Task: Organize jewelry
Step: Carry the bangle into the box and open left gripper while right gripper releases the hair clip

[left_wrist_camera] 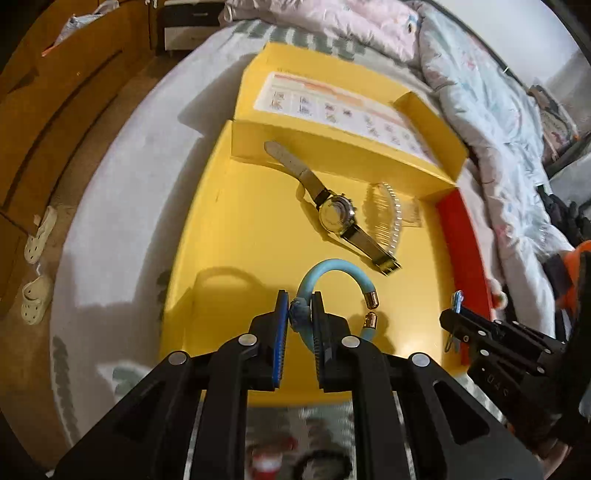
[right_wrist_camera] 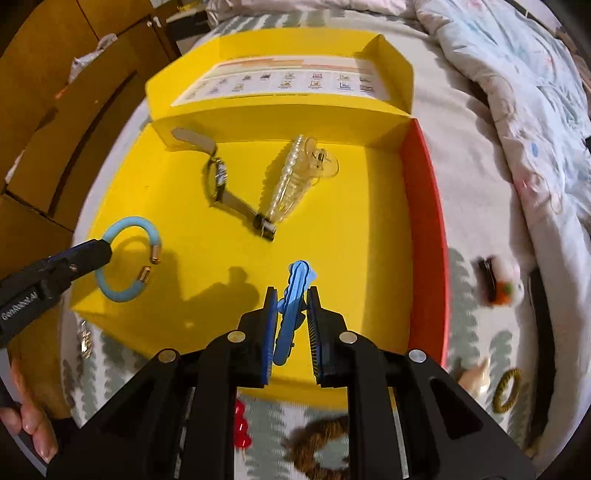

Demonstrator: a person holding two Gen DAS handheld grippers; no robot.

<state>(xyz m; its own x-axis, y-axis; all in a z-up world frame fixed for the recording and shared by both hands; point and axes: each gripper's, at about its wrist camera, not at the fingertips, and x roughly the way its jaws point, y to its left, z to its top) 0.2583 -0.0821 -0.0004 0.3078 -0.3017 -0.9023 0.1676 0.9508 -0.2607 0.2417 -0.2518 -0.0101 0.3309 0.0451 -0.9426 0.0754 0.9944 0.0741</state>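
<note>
I am working over a bed [left_wrist_camera: 122, 206] spread with a pale grey cover [right_wrist_camera: 472, 122] printed with grey-green leaf shapes. A rumpled quilt [left_wrist_camera: 491, 110] in white and pink with small coloured prints lies heaped along the far and right side. To my left stands wooden furniture [left_wrist_camera: 55, 122] in warm orange-brown, with dark grooves across its panels. Below it the floor [left_wrist_camera: 22, 354] is brownish, and a pair of pale perforated slippers [left_wrist_camera: 37, 266] sits there. A white wall [left_wrist_camera: 517, 33] shows beyond the quilt.

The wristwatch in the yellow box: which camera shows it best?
The left wrist view: the wristwatch lies dial up, strap stretched out. The right wrist view shows the wristwatch nearly edge-on, dial unreadable.
</note>
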